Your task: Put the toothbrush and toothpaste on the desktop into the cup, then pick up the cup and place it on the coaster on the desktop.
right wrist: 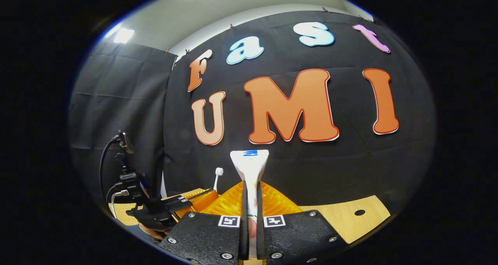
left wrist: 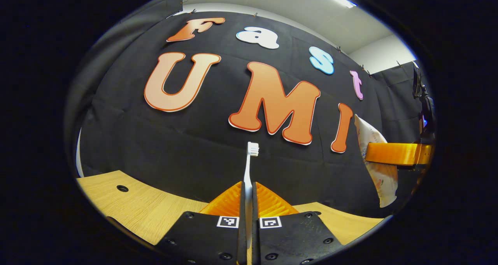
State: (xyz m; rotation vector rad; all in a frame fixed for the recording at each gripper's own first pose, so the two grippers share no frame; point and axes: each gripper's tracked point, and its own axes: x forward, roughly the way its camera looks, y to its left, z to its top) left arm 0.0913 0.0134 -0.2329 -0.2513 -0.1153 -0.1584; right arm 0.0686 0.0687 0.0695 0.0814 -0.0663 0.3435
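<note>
The left tool gripped the toothbrush upright above the desk; the right tool clamped the toothpaste, seemingly cap downward.

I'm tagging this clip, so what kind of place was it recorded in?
Most likely a staged recording booth, not a home: black cloth wall, a wooden desktop with holes, and handheld grippers gripping a toothbrush and toothpaste.
</note>
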